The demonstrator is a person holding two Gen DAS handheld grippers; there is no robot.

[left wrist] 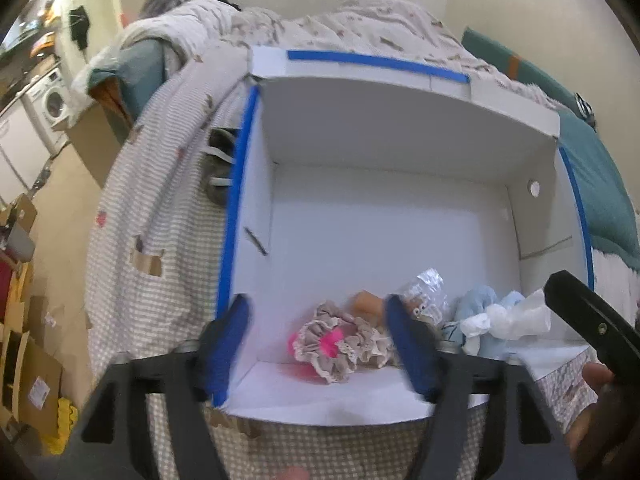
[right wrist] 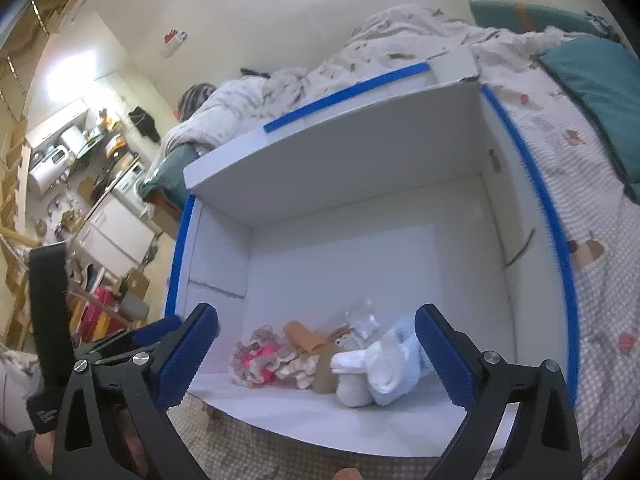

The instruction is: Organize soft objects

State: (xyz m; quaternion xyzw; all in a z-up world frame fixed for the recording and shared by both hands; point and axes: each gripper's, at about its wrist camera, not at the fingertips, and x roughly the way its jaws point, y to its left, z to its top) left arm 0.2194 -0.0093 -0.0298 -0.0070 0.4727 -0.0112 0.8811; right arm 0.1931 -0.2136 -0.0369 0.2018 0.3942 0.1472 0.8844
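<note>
A white box (left wrist: 400, 132) (right wrist: 340, 168) with blue tape along its rim lies on the bed. Against its near wall sit a frilly beige scrunchie with pink inside (left wrist: 336, 340) (right wrist: 260, 360), a tan piece (left wrist: 366, 304) (right wrist: 304, 336), a crinkled clear wrapper (left wrist: 428, 288) (right wrist: 362, 320) and a light-blue and white soft bundle (left wrist: 480, 308) (right wrist: 404, 348). My left gripper (left wrist: 320, 356) hangs open above the scrunchie, its pads touching nothing. My right gripper (right wrist: 316, 328) stands open above the bundle, also empty. Its black body (left wrist: 592, 328) shows at the right edge of the left wrist view.
The box rests on a checked bed cover (left wrist: 160, 208) with a rumpled duvet (left wrist: 320, 24) behind it and teal pillows (right wrist: 600, 92) to the right. Cardboard boxes (left wrist: 36, 392) stand on the floor at the left, with a washing machine (left wrist: 54, 104) beyond.
</note>
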